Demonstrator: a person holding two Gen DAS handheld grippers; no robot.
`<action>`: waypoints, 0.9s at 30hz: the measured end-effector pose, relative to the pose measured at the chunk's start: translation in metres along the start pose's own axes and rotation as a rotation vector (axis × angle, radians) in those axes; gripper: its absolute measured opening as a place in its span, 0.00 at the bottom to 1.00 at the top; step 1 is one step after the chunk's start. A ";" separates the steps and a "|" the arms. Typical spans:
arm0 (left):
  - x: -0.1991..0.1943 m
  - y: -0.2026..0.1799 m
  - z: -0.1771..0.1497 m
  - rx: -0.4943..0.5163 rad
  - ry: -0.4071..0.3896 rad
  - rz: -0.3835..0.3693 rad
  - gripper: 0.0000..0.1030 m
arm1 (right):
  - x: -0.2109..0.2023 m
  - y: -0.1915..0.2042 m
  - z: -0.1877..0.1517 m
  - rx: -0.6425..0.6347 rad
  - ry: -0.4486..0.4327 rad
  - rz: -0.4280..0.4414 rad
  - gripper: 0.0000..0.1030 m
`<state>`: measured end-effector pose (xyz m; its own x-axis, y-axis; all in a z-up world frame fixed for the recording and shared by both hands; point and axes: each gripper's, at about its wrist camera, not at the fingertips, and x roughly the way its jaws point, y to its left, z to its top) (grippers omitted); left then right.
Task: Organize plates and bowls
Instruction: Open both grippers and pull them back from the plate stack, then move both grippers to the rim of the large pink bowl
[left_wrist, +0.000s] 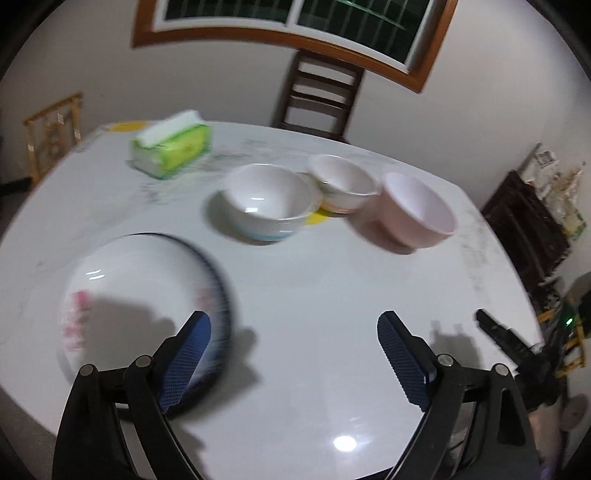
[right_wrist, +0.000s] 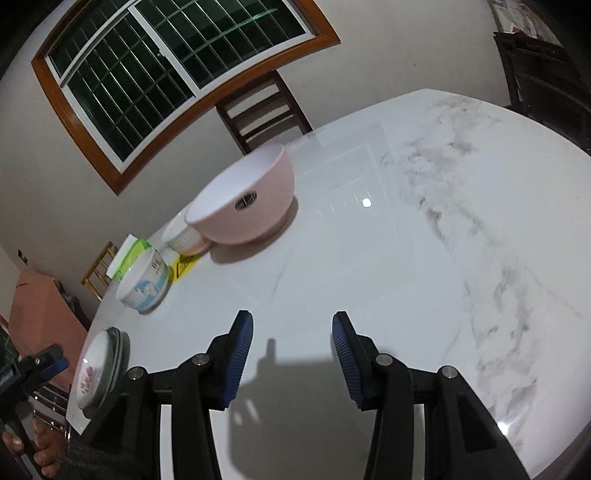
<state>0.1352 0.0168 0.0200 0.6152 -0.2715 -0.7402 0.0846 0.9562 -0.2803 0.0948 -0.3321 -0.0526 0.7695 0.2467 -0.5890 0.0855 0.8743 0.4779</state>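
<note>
While your left fingers (left_wrist: 293, 354) gape empty beside the plate stack (left_wrist: 144, 295) and right fingers (right_wrist: 291, 354) sit half-open, empty: pink bowl (right_wrist: 243, 199), two white bowls crowded mid-surface (left_wrist: 332, 288); hasty reach knocks neighbours

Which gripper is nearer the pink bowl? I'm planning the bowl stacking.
Right. The right gripper faces the pink bowl across bare table; the left gripper hangs beside the plate.

A green tissue pack (left_wrist: 171, 146) sits at the table's (left_wrist: 332, 280) eleven o'clock; a dark chair (left_wrist: 319, 98) stands at twelve.
</note>
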 end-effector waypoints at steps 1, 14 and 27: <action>0.006 -0.007 0.007 -0.016 0.018 -0.032 0.88 | 0.000 0.000 0.002 0.000 0.002 0.006 0.44; 0.091 -0.088 0.093 -0.061 0.156 -0.095 0.89 | 0.039 -0.001 0.124 0.044 0.144 0.069 0.44; 0.177 -0.111 0.126 -0.079 0.260 -0.019 0.89 | 0.140 0.007 0.197 -0.037 0.338 -0.051 0.44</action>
<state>0.3334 -0.1233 -0.0030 0.3914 -0.3186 -0.8633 0.0266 0.9417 -0.3354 0.3278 -0.3737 -0.0036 0.5111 0.3212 -0.7973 0.0910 0.9021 0.4217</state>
